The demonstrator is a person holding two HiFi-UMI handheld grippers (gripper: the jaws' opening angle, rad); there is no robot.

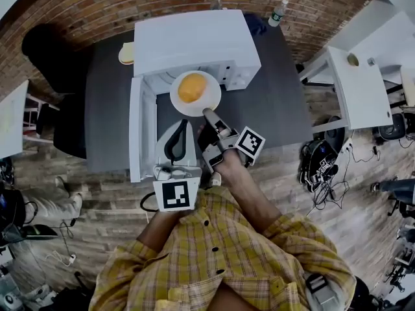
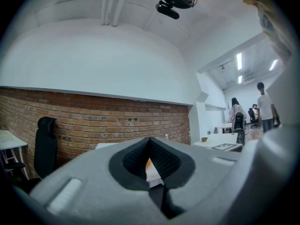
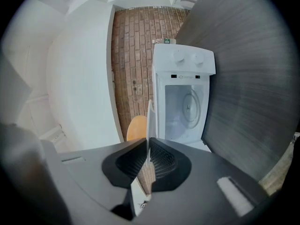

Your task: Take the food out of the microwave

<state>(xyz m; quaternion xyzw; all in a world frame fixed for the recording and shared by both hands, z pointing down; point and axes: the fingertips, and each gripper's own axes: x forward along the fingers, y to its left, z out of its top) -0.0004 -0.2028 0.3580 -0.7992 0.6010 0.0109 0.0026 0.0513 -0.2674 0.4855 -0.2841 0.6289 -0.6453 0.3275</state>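
A white plate [image 1: 212,100] carrying a round orange food [image 1: 192,87] hangs just outside the open white microwave [image 1: 194,44]. My right gripper [image 1: 208,115] is shut on the plate's near rim. In the right gripper view the plate [image 3: 149,123] runs edge-on between the pads of that gripper [image 3: 148,150], the food [image 3: 136,128] lies to its left, and the microwave [image 3: 183,64] cavity holds only its glass turntable [image 3: 191,107]. My left gripper [image 1: 176,138] is shut on nothing and sits beside the swung-open door [image 1: 141,128]. The left gripper view has that gripper [image 2: 150,146] aimed level at the brick wall.
The microwave stands on a dark table [image 1: 279,89]. Two bottles [image 1: 277,11] stand behind it and a pale round object [image 1: 126,52] lies at its left. A white desk [image 1: 353,89] is at the right, a black chair [image 1: 48,50] at the left. People [image 2: 265,107] stand far off.
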